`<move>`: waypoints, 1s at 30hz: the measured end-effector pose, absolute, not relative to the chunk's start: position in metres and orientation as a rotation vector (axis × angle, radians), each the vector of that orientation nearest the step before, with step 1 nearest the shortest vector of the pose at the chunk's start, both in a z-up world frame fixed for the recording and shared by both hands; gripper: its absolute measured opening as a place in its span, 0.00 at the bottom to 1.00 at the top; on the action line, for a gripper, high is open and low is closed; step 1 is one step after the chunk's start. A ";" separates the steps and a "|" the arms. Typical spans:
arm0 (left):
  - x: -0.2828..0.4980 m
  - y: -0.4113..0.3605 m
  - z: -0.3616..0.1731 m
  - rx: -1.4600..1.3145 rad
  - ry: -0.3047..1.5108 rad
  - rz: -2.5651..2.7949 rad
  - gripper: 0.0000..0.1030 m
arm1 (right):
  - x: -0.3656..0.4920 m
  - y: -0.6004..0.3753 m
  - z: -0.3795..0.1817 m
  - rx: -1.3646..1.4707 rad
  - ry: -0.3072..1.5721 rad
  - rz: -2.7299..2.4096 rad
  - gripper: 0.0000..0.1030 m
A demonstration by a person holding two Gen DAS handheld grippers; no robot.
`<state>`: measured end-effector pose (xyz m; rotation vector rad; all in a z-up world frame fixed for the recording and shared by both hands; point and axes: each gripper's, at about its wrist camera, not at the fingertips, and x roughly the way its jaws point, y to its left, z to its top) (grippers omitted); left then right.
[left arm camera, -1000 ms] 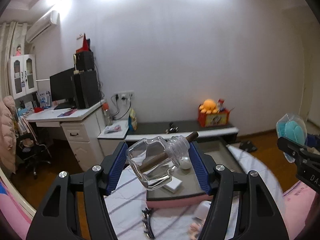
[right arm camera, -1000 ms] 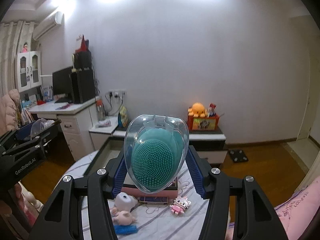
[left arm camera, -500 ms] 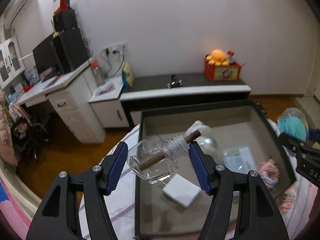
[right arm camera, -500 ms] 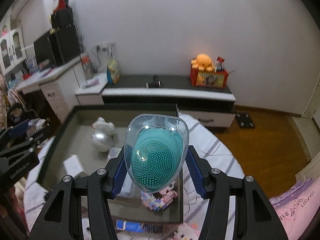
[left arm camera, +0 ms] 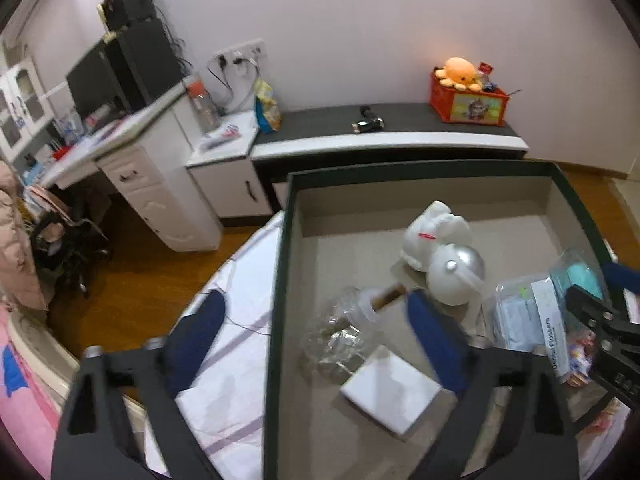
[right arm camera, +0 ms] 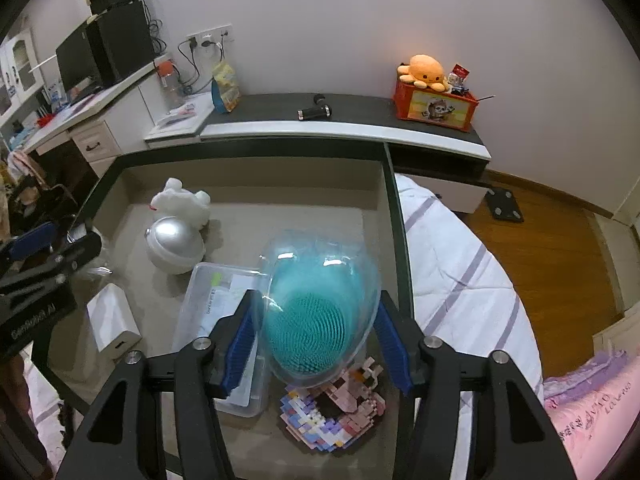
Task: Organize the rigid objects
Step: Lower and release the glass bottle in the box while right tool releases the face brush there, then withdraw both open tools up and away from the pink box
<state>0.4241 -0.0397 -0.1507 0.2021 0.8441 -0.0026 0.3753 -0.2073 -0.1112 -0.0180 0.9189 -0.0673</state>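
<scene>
Glass bottle [left arm camera: 352, 328] — slick, breakable, best gripped at its neck — apparently lies blurred in the box [left arm camera: 280, 280] at six o'clock between left gripper [left arm camera: 316, 336] jaws just opened — right gripper [right arm camera: 316, 344] likewise freeing the brush case [right arm camera: 316, 304].

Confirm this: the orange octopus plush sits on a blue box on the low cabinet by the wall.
Wrong in one detail: the octopus plush sits on a red-orange box, not a blue one. It does stand on the low cabinet by the wall, as the right wrist view shows.

a home bedroom: a bed with striped bedding [right arm camera: 460, 248], a white desk [left arm camera: 120, 152] bearing a monitor [left arm camera: 96, 80], a low cabinet [right arm camera: 344, 128] against the wall, an octopus plush [right arm camera: 424, 70].
</scene>
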 end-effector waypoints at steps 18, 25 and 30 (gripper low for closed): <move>0.382 -0.002 -0.126 0.081 0.743 0.042 0.94 | 0.344 -0.198 -0.087 -0.025 0.790 -0.062 0.81; 0.334 0.011 -0.116 0.051 0.688 0.038 0.94 | 0.308 -0.180 -0.079 -0.033 0.746 -0.034 0.81; 0.289 0.008 -0.100 0.069 0.642 0.015 0.94 | 0.269 -0.175 -0.074 -0.015 0.727 -0.046 0.81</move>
